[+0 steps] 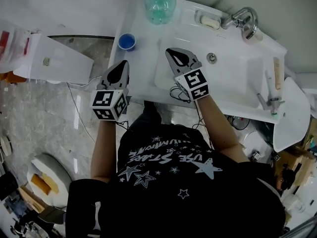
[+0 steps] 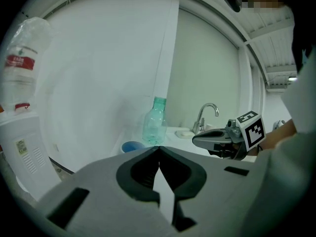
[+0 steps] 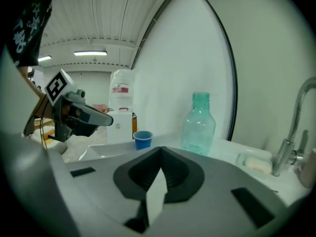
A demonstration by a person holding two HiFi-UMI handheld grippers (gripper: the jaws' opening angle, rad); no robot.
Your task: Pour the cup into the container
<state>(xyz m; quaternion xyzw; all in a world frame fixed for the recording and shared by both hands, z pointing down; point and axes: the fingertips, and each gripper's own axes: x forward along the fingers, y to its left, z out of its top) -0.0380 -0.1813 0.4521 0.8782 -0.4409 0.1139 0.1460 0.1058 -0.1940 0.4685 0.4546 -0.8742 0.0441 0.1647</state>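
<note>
A small blue cup [image 1: 127, 41] stands on the back left corner of the white sink counter [image 1: 143, 29]; it also shows in the left gripper view [image 2: 132, 146] and the right gripper view [image 3: 142, 139]. A clear green bottle [image 1: 160, 4] with no cap stands just right of it, upright [image 2: 154, 122] [image 3: 198, 125]. My left gripper [image 1: 124, 64] hovers off the sink's left front edge, short of the cup, shut and empty. Over the basin's left part my right gripper [image 1: 172, 51] is shut with nothing in it.
A chrome faucet [image 1: 242, 20] and a soap bar [image 1: 210, 21] sit at the back of the basin [image 1: 233, 78]. Toothbrushes [image 1: 271, 90] lie on the right ledge. A white box-like unit [image 1: 54, 58] stands left of the sink, and cables hang at the sink's front.
</note>
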